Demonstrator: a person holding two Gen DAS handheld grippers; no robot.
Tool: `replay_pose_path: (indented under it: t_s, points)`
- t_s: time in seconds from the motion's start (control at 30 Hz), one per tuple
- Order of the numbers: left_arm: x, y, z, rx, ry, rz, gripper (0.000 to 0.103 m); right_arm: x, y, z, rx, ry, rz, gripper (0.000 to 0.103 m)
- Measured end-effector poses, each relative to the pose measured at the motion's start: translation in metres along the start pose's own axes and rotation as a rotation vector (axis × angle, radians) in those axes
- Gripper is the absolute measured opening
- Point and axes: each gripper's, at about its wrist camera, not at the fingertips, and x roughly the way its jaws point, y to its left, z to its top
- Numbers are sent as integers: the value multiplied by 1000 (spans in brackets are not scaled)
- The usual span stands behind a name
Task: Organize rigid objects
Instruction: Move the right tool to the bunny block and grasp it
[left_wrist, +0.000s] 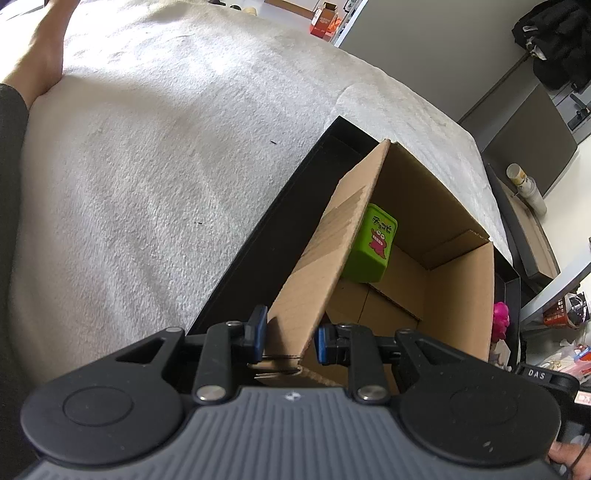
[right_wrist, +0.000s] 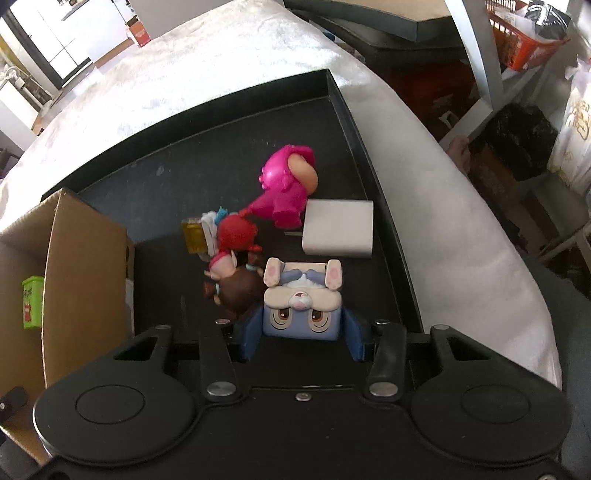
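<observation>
My left gripper (left_wrist: 290, 338) is shut on the near flap of an open cardboard box (left_wrist: 458, 284), its blue pads on either side of the wall. A green box with a pink cartoon figure (left_wrist: 371, 249) stands inside; it also shows in the right wrist view (right_wrist: 31, 301). My right gripper (right_wrist: 301, 334) is shut on a blue rabbit-face cube toy (right_wrist: 303, 301) over the black tray (right_wrist: 166, 184). On the tray lie a pink figure (right_wrist: 286, 188), a red-haired doll (right_wrist: 236, 236), a brown figure (right_wrist: 236, 291), a yellow block (right_wrist: 194, 236) and a white box (right_wrist: 338, 229).
The tray and the cardboard box (right_wrist: 85, 280) rest on a bed with a white blanket (left_wrist: 147, 166). A person's arm (left_wrist: 33, 66) lies at the far left of the bed. Shelves and an orange basket (right_wrist: 524, 40) stand to the right.
</observation>
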Motion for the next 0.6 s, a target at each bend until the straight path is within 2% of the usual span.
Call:
replay_pose_path:
  t_s: [0.43, 0.6]
  points:
    - [1, -1, -2, -9, 17, -13, 23, -16, 3, -21, -44, 87, 0, 45]
    - [1, 0, -2, -19, 16, -18, 23, -16, 7, -26, -65, 95, -15, 45]
